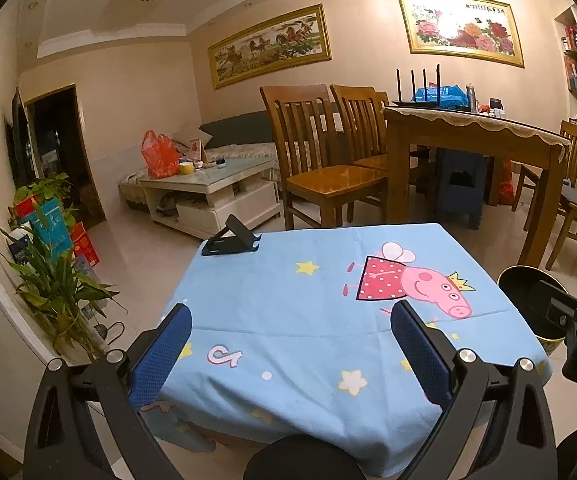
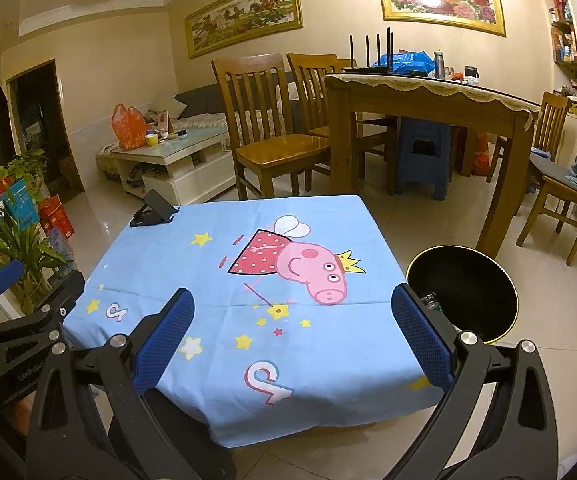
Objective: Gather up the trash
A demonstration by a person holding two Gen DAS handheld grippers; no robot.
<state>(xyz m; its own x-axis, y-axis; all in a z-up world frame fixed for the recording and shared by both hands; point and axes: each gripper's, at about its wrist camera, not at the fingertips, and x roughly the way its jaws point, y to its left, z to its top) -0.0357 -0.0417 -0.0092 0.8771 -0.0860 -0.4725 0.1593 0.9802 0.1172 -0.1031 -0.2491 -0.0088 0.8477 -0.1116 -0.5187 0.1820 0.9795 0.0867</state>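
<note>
The worktop (image 2: 248, 380) lies straight ahead of both my grippers, draped in a blue cloth (image 1: 288, 320) with a pink cartoon pig, stars and a logo printed on it. Nothing rests on the cloth between or just beyond my fingers.

The bin (image 2: 484, 280), black inside with a thin yellow rim, stands on the floor tiles just past my right gripper's right finger, beside the worktop's right edge. Down inside it, close to that finger's tip, I can see something small and metallic, perhaps a can (image 2: 432, 300); it is partly hidden by the finger, so I cannot tell more. From my left wrist view the bin (image 1: 528, 300) sits off to the right of my fingers, partly behind the other gripper's body.

My left gripper (image 1: 290, 322) is spread wide and holds nothing, its blue fingers (image 1: 160, 356) hovering over the near edge of the cloth. My right gripper (image 2: 292, 312) is likewise spread wide and empty, with its left finger over the cloth and its right finger over the worktop's near right corner, in line with the bin.

A black phone stand (image 1: 230, 240) sits at the far left corner of the cloth, well apart from all my fingers.
</note>
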